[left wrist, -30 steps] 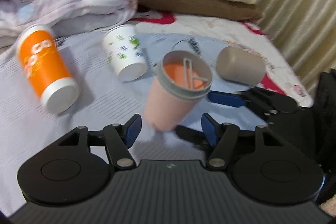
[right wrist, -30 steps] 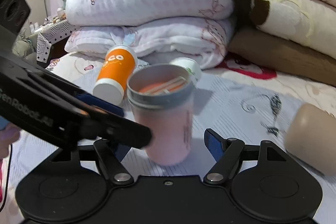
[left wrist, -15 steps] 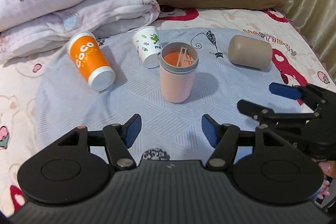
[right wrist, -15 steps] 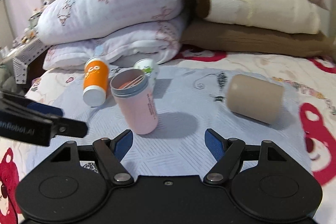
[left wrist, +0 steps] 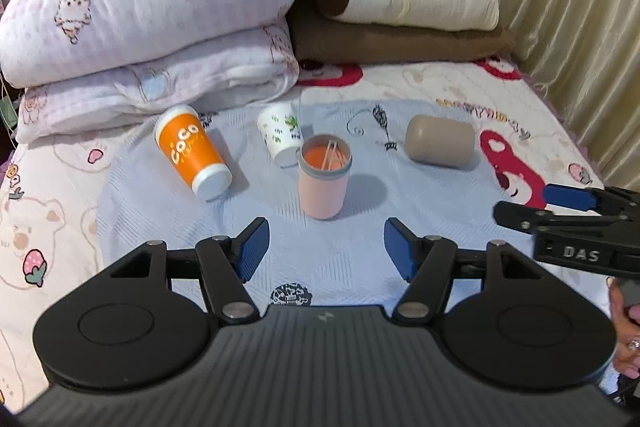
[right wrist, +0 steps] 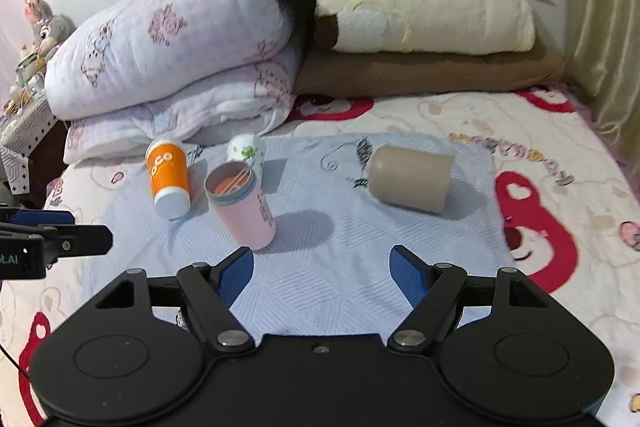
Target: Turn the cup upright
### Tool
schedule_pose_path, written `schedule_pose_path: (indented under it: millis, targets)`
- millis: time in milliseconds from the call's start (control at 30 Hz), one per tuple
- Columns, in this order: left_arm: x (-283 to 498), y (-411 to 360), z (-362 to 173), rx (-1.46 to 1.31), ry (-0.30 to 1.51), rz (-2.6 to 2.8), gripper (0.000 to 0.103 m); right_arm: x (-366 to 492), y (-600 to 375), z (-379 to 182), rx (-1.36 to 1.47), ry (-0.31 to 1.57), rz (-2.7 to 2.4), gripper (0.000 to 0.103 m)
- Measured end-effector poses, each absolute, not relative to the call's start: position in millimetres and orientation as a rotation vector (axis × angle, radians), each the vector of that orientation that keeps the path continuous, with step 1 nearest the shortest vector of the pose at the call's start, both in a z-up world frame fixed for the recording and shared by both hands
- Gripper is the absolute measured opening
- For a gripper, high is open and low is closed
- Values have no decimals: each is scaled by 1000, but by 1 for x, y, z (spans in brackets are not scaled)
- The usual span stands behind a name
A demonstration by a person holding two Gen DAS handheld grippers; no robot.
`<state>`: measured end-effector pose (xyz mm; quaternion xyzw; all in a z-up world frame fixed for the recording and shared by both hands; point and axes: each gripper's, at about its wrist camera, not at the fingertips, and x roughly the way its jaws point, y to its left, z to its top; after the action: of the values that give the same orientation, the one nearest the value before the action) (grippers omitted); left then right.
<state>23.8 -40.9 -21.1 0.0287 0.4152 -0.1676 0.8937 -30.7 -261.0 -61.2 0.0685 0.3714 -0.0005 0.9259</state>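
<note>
A pink cup with a grey rim [left wrist: 323, 183] stands upright on the pale blue cloth [left wrist: 360, 251], mouth up; it also shows in the right wrist view [right wrist: 242, 207]. An orange cup [left wrist: 192, 151] [right wrist: 168, 179], a small white cup with green print [left wrist: 280, 135] [right wrist: 246, 151] and a beige cup [left wrist: 440, 143] [right wrist: 410, 179] lie on their sides around it. My left gripper [left wrist: 325, 247] is open and empty, well short of the pink cup. My right gripper [right wrist: 322, 277] is open and empty, also back from it.
Folded pink quilts [left wrist: 152, 27] and cream and brown pillows [left wrist: 404, 11] are stacked behind the cups. A curtain [left wrist: 584, 7] hangs at the right. The right gripper shows at the right edge of the left wrist view [left wrist: 576, 219].
Both grippers have pulled back from the pink cup, which stays standing upright on the cloth. The other cups have not moved.
</note>
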Motion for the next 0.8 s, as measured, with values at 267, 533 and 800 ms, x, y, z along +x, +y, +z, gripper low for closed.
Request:
schedule_pose_path:
  millis: [267,533,800]
  targets:
    - [5,-32,0,61,828,-352,72,-59,-258,-15,89,712,3,80]
    - [-11,-28,10,61,805,-342,80,-76,-250,4,55,691,11,81]
    - [-19,-25,19,45,810,-294,97,-80,-252,8,93,746,-96,96]
